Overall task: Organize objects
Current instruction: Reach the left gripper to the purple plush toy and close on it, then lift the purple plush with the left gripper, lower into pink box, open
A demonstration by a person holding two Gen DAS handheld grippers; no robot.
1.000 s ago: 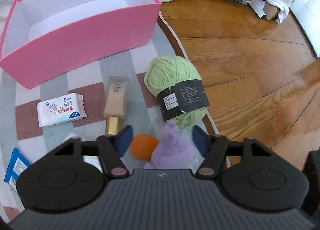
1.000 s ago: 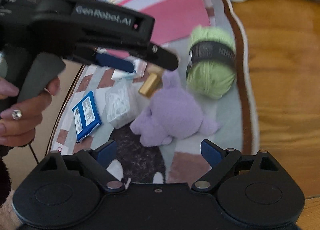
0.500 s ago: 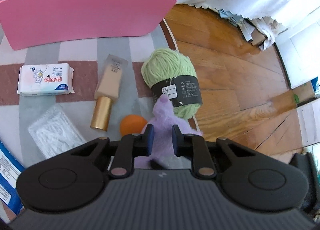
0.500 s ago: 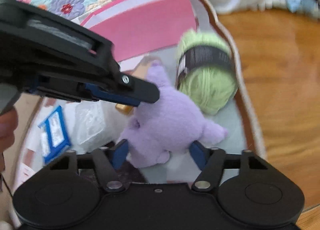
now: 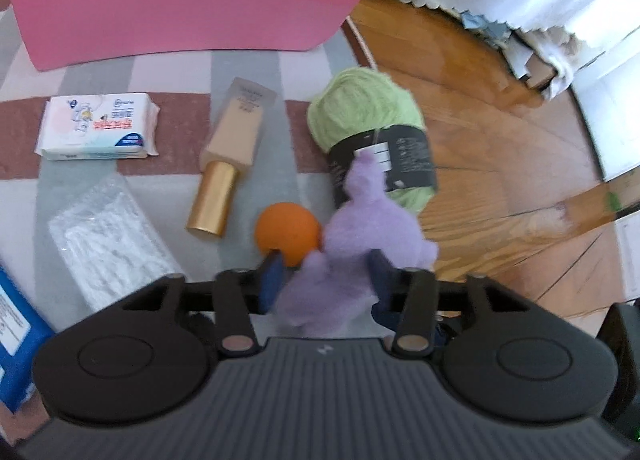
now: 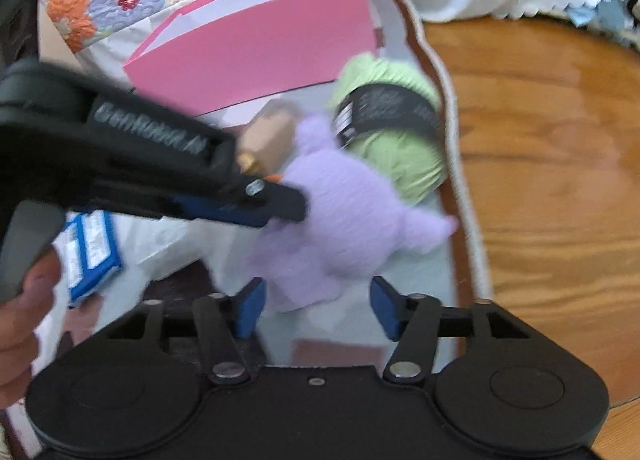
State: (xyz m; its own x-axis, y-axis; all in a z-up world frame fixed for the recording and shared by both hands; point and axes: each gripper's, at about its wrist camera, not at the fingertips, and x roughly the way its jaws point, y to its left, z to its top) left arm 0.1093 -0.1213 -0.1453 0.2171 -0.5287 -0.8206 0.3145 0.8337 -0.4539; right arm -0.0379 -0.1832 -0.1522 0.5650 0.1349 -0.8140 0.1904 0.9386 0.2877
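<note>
Lilac plush toy (image 5: 352, 244): gripped in my left hand-held gripper (image 5: 326, 276), blue pads pressed into its body on both sides, jaws closed down to the toy's width. In the right wrist view the same toy (image 6: 344, 220) hangs from that gripper's tip above the rug, blurred.

My right hand-held gripper (image 6: 316, 306): jaws spread wide, nothing between the pads; it sits just below the toy, and I cannot tell whether a pad brushes it.

Orange ball (image 5: 288, 238): on the rug, touching the toy's left side as seen from the left wrist.

Green yarn skein (image 5: 372, 132) with black paper band: on the rug's edge, just behind the toy.

Beige tube with gold cap (image 5: 228, 156): lying flat, cap toward me, left of the yarn.

White tissue pack (image 5: 98, 126): flat on the rug, left of the tube.

Clear plastic packet (image 5: 108, 248) and blue box (image 5: 16, 336): near my left gripper's left side.

Pink box (image 5: 188, 0): upright at the far side of the striped rug (image 5: 168, 76), well apart from the toy.

Wooden floor (image 5: 500, 164): right of the rug.
</note>
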